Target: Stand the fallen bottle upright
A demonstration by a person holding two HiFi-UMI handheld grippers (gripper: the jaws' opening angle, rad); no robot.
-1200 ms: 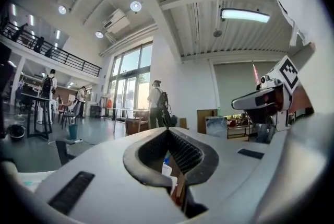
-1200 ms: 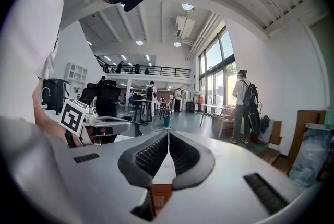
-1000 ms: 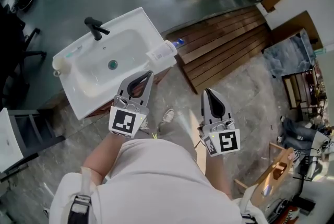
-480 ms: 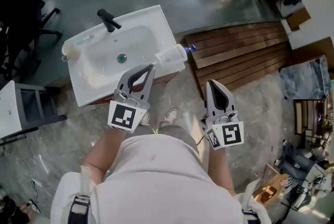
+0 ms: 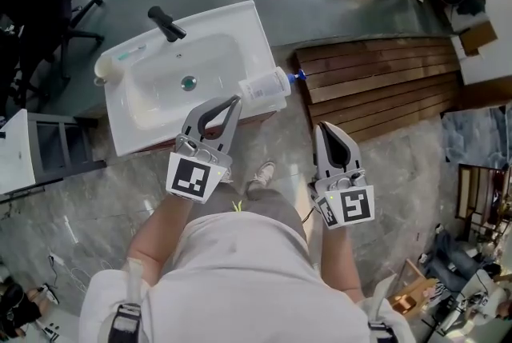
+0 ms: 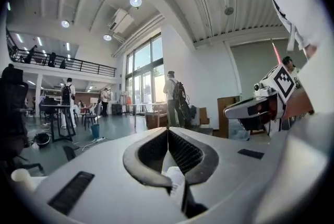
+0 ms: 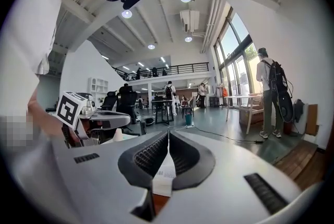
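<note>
A white bottle (image 5: 262, 85) with a blue cap (image 5: 298, 77) lies on its side on the right rim of the white sink (image 5: 228, 23). My left gripper (image 5: 234, 100) is shut and empty, its tips just short of the bottle's near side. My right gripper (image 5: 322, 127) is also shut and empty, over the stone floor to the right of the sink cabinet. In the left gripper view the jaws (image 6: 167, 129) meet, with a white patch of the bottle (image 6: 175, 176) showing behind them. The right gripper view shows the same: closed tips (image 7: 168, 133) and a white labelled surface (image 7: 165, 172) beyond.
A black faucet (image 5: 166, 23) stands at the sink's back, with a pale cup (image 5: 102, 69) at its left corner. A wooden slatted platform (image 5: 376, 81) lies to the right. A grey stand (image 5: 52, 156) and an office chair (image 5: 48, 5) are on the left. People stand in the hall.
Both grippers have moved forward toward the sink, still shut. The left tips now sit closer to the lying bottle. The bottle has not moved on the rim.
</note>
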